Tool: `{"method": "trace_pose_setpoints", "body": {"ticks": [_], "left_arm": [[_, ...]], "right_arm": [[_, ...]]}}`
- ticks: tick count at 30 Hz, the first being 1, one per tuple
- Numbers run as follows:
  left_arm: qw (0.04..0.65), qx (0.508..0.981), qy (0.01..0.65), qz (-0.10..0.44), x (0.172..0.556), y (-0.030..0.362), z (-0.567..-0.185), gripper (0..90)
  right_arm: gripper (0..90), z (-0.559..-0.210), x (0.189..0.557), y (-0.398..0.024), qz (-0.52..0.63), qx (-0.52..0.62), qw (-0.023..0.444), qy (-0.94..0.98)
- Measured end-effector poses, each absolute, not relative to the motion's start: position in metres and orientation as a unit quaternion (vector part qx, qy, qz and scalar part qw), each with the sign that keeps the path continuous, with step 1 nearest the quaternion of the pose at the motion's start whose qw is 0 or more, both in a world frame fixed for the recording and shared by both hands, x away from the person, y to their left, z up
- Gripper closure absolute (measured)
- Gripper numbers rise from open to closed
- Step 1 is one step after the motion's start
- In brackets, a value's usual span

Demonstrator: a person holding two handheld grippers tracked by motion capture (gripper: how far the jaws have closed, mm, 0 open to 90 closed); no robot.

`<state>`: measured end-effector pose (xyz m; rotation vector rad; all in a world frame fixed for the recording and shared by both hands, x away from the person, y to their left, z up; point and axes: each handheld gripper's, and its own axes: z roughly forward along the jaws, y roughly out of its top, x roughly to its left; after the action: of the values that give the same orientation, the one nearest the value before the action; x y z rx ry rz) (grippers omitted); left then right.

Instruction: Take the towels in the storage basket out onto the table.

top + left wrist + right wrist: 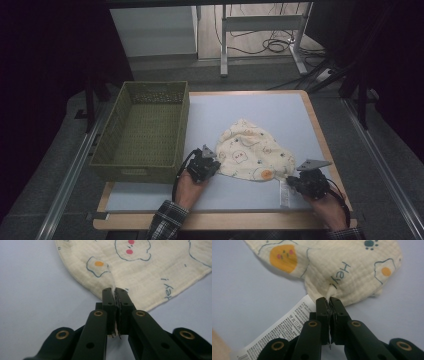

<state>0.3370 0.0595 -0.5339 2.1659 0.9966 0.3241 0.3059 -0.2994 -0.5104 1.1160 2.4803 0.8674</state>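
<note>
A cream cloth [252,150] printed with eggs, faces and "Hey!" lies crumpled on the pale blue mat [250,110]. My left gripper [212,164] sits at its left edge, and in the left gripper view [115,291] the jaws are shut on a pinch of the cloth [150,270]. My right gripper [294,181] is at the cloth's lower right corner. In the right gripper view [329,300] the jaws are shut on a fold of cloth [352,272]. The cloth's white care label [284,330] lies flat beside the jaws, also visible as label [284,192] in the high view.
A green woven basket [145,131] stands on the left of the table, close beside my left hand. The table's wooden front edge [225,220] runs just below both hands. A table frame and cables [270,40] lie on the floor beyond.
</note>
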Motion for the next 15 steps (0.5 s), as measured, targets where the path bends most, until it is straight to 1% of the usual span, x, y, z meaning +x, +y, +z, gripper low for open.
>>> {"method": "trace_pose_setpoints", "body": {"ticks": [10,15], "left_arm": [[0.356,0.847,0.372,0.129,0.291,0.072,-0.527,87.5],[0.357,0.849,0.371,0.119,0.268,0.079,-0.528,86.5]], "right_arm": [[86.1,-0.506,0.271,-0.314,0.342,0.382,0.1,0.853],[85.6,-0.506,0.253,-0.315,0.345,0.375,0.08,0.857]]}}
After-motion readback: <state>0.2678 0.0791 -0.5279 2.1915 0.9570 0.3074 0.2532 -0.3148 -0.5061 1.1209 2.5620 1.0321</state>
